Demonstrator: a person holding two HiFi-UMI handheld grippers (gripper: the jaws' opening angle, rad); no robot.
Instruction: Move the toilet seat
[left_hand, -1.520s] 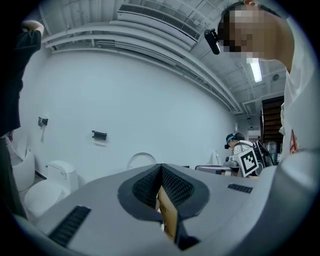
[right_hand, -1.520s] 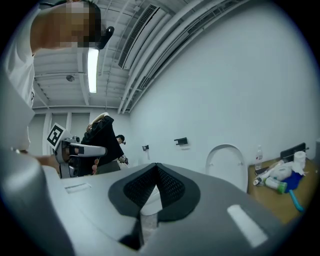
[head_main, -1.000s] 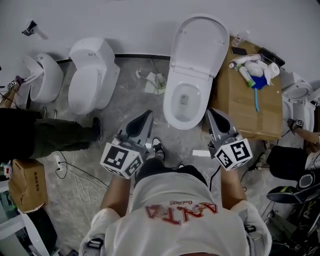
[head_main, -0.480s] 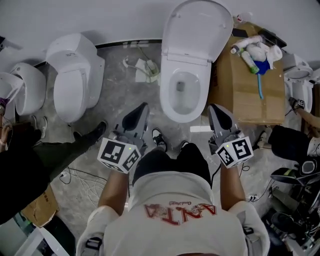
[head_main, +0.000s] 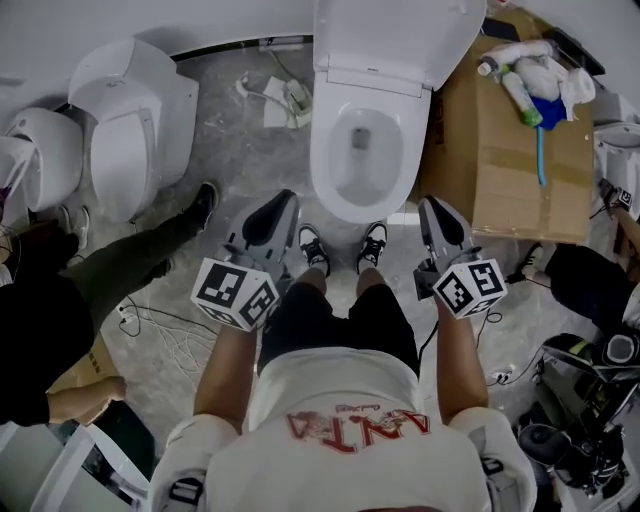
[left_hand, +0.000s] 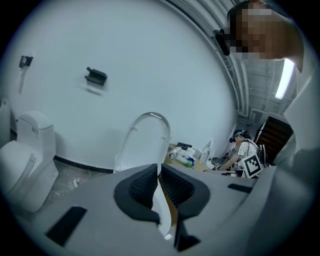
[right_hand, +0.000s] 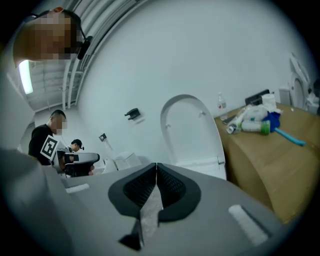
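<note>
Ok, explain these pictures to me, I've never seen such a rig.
No robot here: a person wears a downward-looking head camera and carries a two-jaw tool in each hand, the left gripper and right gripper. The other two pictures come from cameras riding on those tools, looking along their jaws. Both are shut and hold nothing. Ahead stands a toilet with its lid raised; beside it a cardboard box carries cleaning things.
</note>
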